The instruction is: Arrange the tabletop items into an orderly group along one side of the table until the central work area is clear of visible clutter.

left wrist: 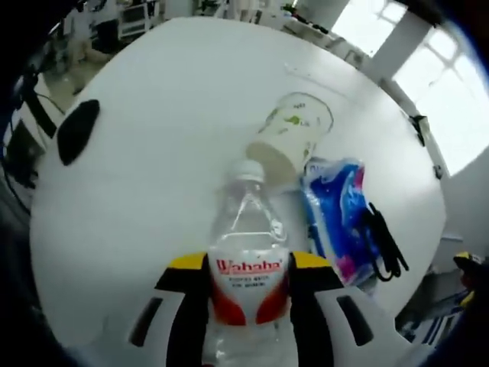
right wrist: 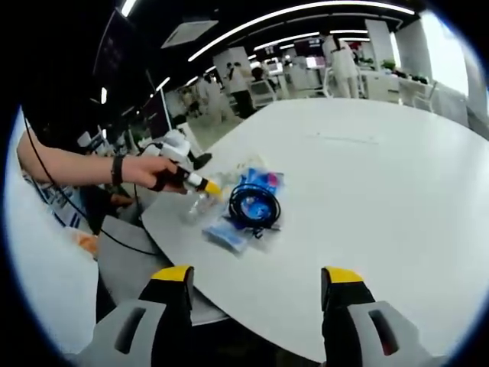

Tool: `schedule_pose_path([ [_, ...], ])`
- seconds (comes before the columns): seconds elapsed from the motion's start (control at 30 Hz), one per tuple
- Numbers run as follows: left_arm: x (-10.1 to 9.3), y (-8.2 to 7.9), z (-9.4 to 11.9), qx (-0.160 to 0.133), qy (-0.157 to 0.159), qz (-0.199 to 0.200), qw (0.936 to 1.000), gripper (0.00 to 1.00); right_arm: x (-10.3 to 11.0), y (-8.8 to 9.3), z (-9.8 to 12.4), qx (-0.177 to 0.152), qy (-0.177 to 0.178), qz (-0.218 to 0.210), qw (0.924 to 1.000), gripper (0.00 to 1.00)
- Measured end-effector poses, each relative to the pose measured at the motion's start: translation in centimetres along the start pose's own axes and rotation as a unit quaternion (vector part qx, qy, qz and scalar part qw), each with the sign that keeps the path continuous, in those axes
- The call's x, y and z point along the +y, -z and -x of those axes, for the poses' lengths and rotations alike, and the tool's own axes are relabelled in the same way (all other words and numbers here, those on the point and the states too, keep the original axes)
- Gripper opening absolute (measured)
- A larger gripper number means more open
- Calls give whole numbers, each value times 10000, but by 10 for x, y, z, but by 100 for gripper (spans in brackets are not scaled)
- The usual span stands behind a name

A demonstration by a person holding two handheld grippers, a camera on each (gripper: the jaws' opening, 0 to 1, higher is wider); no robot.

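- The white table [left wrist: 153, 153] took up most of the room in front of me, round-edged and bare across its middle, with all the clutter gathered near one edge.
- The person stood at that edge; in the right gripper view a bare forearm wearing a dark wristband reached in from the left, the hand [right wrist: 149, 171] wrapped around the left gripper [right wrist: 200, 183] down at the pile.
- The blue and white packet [left wrist: 336, 218] lay flat just beside the bottle, with a coil of black cable [left wrist: 382, 237] resting on its far side. In the right gripper view the cable [right wrist: 254, 205] sat on top of the packet [right wrist: 243, 215].
- The clear water bottle [left wrist: 246, 252], red label and white cap, was held between the left gripper's [left wrist: 248, 287] yellow-tipped jaws, which were clenched on its body at the label. Whether it rested on the table I could not tell.
- A paper cup [left wrist: 294, 134] with a green print lay on its side just past the bottle's cap, its mouth turned away from the gripper.
- A black oval object [left wrist: 78, 130] sat well apart from the rest, near the table's opposite edge.
- The right gripper [right wrist: 260, 287] hung off the table's near edge, jaws spread wide and holding nothing.
- People in white stood in the background, beyond the table.
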State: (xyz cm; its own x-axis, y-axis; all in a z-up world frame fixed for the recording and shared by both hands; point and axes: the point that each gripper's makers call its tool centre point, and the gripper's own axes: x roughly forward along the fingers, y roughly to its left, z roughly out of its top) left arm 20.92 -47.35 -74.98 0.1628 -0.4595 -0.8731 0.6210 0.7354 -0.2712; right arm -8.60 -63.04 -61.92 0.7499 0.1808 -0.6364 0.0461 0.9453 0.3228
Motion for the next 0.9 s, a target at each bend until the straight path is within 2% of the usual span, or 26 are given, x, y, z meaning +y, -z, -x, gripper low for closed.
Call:
schedule_pose_path([
  [0.63, 13, 2, 20, -174, -55, -4, 9998, 39, 10, -7, -14, -27, -228, 159, 9996, 69],
  [0.9, 8, 5, 36, -294, -56, -239, 9993, 39, 10, -9, -15, -37, -260, 163, 9995, 69],
])
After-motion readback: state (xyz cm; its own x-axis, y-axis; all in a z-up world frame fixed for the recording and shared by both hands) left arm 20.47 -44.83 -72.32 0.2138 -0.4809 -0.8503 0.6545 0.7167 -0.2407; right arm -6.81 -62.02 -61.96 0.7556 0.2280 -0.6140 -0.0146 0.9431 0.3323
